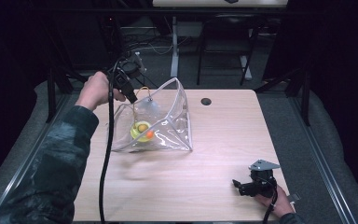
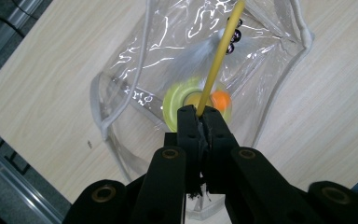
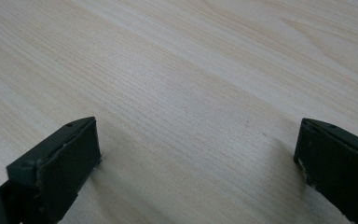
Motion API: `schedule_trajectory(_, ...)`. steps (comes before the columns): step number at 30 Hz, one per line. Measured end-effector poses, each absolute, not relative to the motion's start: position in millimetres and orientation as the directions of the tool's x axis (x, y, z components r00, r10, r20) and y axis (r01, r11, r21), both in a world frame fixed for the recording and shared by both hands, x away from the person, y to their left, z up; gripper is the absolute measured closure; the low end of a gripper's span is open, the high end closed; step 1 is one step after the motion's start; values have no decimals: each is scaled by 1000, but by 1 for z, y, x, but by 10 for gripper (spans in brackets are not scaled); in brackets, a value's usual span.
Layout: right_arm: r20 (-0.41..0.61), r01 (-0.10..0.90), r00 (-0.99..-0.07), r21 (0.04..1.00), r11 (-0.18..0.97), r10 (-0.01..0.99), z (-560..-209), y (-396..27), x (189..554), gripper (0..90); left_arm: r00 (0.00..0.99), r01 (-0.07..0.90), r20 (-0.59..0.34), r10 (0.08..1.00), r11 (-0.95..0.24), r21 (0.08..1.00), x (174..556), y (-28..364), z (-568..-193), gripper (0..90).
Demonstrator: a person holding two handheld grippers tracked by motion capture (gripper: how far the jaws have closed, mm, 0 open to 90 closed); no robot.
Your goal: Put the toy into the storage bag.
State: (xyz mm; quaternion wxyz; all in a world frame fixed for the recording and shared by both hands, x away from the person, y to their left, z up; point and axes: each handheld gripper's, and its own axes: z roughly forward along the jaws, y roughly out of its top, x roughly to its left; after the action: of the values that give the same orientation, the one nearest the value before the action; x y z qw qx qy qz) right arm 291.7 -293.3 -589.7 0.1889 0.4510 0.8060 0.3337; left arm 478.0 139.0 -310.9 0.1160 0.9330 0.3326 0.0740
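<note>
At the left of the high view a camouflage sleeve [image 1: 51, 163] reaches forward, and its hand [image 1: 95, 89] holds the left hand-held gripper [image 1: 131, 98] over the far left part of the pale wood worktop [image 1: 223, 140]. A black cable [image 1: 106, 158] trails from it down across the worktop's near edge. In the left gripper view its jaws are pressed together, clenched on a thin yellow cord [image 2: 219, 56] that runs up and away from the tips toward some dark beads [image 2: 233, 39].

Just beneath and beside that gripper stands a clear plastic pouch [image 1: 168, 121] with white piping, its mouth held open and its base resting on the worktop. Inside, seen through the film, lie a yellow-green ring [image 1: 141, 129] and a small orange ball [image 1: 149, 135], touching; both are blurred in the left gripper view.

Farther right, a dark round grommet hole [image 1: 206, 101] sits near the worktop's far edge, well apart from the pouch.

At the near right corner the right hand-held gripper [image 1: 237, 185] lies low on the worktop in the person's other hand [image 1: 277, 201], a grey three-cornered plate [image 1: 263, 164] on top. Its jaws stand wide apart, released, with bare wood between them.
</note>
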Motion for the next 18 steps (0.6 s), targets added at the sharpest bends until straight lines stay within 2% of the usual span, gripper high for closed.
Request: schedule_trajectory(18,-3,601,-522,708,370,853,-590,-293,292,0,759,624,23,650,-737,260,488,137,-341,878)
